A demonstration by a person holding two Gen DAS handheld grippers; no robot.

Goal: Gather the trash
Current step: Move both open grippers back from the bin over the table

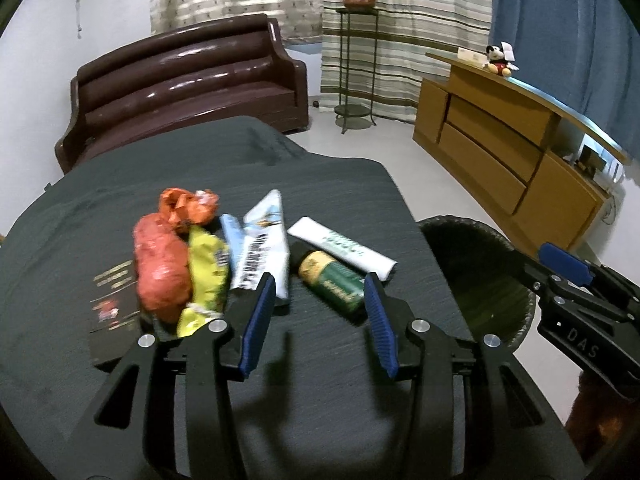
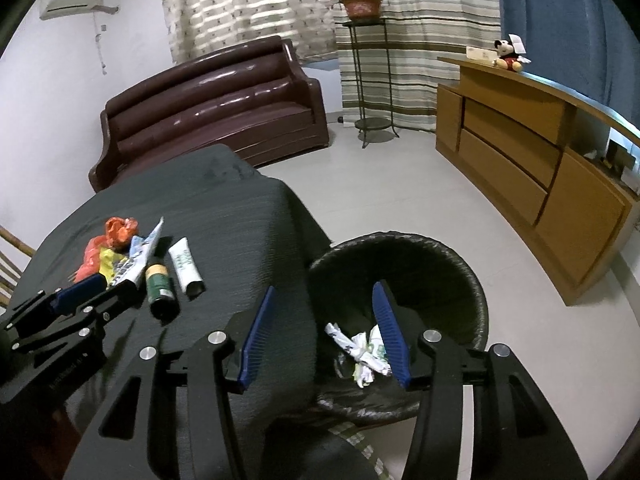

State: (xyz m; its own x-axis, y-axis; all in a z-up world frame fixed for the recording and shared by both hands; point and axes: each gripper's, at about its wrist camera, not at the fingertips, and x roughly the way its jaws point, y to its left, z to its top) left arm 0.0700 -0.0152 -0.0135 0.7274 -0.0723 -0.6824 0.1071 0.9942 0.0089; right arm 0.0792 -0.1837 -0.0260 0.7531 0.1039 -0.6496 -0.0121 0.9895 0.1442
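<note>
Although motion blur smears the pile at centre left of the left wrist view, a red wrapper (image 1: 160, 268), a yellow packet (image 1: 206, 276) and a crumpled orange wrapper (image 1: 186, 208) can be told apart on the dark worktop (image 1: 320, 184); their print is unreadable. Beside them lie a white printed pack (image 1: 264, 240), a green can (image 1: 332, 280) on its side and a white tube (image 1: 344, 248). The left hand-held gripper (image 1: 320, 312) hovers low before the can, jaws spread wide and empty. The right hand-held gripper (image 2: 326, 336) (also wide open, holding nothing) hangs over the black bin (image 2: 460, 272) at lower centre of its view, where crumpled white paper (image 2: 360, 352) lies, partly hidden behind one blue finger.
</note>
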